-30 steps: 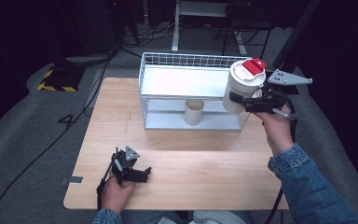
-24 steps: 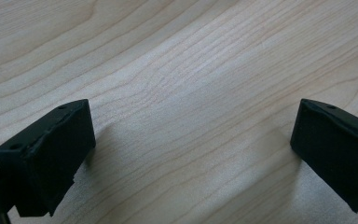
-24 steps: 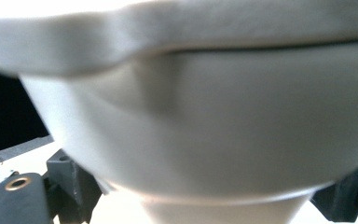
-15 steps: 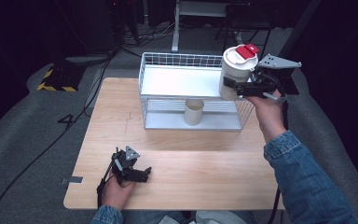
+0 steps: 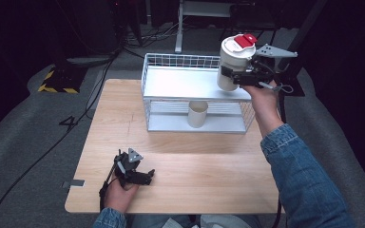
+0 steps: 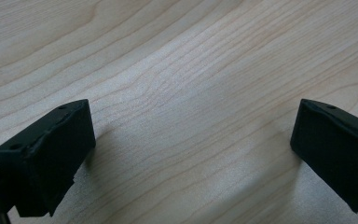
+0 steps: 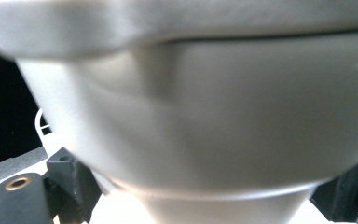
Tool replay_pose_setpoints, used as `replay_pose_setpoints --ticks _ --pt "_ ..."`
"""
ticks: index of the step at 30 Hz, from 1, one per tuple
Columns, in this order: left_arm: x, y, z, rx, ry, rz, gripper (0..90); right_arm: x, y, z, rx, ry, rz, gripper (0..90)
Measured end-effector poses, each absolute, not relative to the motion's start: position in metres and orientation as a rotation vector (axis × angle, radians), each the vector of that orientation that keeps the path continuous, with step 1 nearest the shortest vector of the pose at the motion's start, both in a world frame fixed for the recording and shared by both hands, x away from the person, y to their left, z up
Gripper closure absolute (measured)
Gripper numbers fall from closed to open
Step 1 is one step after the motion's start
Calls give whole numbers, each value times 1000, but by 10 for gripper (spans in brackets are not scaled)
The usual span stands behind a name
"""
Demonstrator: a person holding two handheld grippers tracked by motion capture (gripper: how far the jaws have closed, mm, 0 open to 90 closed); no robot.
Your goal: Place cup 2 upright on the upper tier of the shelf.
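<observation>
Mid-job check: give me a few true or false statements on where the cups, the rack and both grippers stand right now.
1. The right gripper holds the lidded cup above the rack's top shelf. True.
2. The lidded cup's lid has a blue tab. False: the tab is red.
3. A small cup stands upright on the rack's lower shelf. True.
4. The left gripper is shut on the small cup. False: its fingers stand open over bare table, nothing between them.
5. The lidded cup lies on its side on the table. False: it is held roughly upright in the air.
</observation>
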State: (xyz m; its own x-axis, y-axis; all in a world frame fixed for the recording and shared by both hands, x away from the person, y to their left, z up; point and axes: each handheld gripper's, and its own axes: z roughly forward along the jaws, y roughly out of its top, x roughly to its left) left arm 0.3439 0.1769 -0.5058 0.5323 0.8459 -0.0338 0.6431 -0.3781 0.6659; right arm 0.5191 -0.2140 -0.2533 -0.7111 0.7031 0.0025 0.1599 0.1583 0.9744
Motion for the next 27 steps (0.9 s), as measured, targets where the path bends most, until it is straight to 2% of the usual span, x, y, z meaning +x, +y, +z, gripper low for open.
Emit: replay_pose_setpoints --ticks 27 --pt "351 174 -506 2135 1213 421 2 549 -164 -269 852 1979 1580 137"
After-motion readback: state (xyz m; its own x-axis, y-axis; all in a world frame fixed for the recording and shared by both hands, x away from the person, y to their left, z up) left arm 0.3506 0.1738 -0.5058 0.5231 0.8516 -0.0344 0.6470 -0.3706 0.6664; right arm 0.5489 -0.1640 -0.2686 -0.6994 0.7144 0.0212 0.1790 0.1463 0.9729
